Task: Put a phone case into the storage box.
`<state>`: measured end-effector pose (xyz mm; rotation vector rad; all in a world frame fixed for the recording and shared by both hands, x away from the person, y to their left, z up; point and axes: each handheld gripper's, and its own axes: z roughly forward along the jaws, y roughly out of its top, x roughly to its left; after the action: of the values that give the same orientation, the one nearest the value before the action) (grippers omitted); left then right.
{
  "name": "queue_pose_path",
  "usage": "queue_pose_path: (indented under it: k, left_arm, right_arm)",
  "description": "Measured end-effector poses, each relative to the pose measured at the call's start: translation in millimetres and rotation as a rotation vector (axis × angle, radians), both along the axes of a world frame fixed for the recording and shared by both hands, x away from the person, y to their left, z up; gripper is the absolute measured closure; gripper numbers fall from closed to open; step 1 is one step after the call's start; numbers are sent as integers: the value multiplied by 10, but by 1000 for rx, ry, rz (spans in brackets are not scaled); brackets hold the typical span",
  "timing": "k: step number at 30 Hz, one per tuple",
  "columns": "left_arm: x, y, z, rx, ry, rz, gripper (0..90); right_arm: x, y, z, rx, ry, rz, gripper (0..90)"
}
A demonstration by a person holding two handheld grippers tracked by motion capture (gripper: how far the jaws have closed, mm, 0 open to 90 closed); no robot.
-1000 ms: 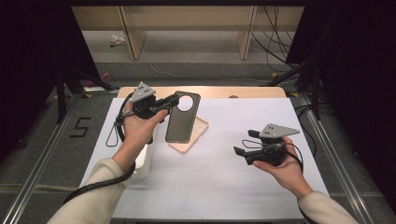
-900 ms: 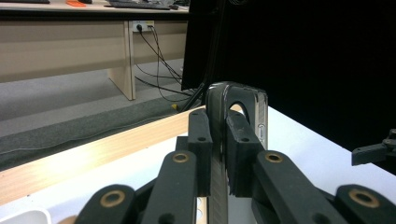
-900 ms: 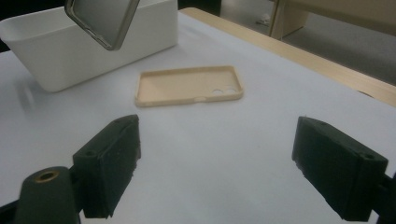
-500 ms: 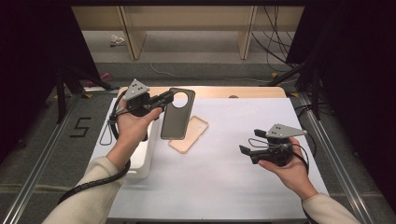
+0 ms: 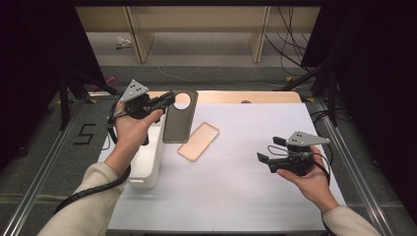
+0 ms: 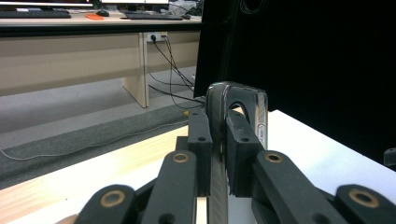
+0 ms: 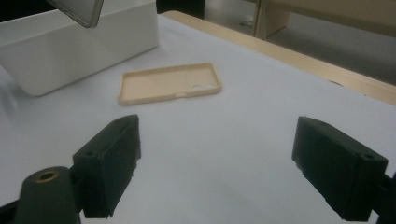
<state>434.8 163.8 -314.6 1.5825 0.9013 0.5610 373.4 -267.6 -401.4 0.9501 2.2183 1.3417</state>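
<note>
My left gripper is shut on a dark grey phone with a round camera ring, held in the air over the table's back left. In the left gripper view the phone stands edge-on between the two pads. A beige phone case lies open side up on the white table cover, just right of the hanging phone. My right gripper hovers at the right, open, nothing between its jaws. Its own view shows the beige case ahead and a corner of the phone at the top left.
A white rectangular bin stands at the left under my left forearm; in the right gripper view the bin is behind the case. The wooden table edge runs along the back. Metal rails flank the table.
My left hand has carried the phone leftward and slightly up, off the beige case, which now lies fully uncovered. The right gripper has stayed in place.
</note>
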Motion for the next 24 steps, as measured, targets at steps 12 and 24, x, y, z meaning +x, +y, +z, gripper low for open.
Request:
queue_pose_path:
  k: [12, 24]
  left_arm:
    - [92, 191, 30, 1, -4, 30, 817]
    - [215, 380, -20, 13, 11, 63, 817]
  right_arm:
    - [3, -17, -16, 1, 7, -5, 166]
    - [5, -22, -16, 4, 6, -10, 166]
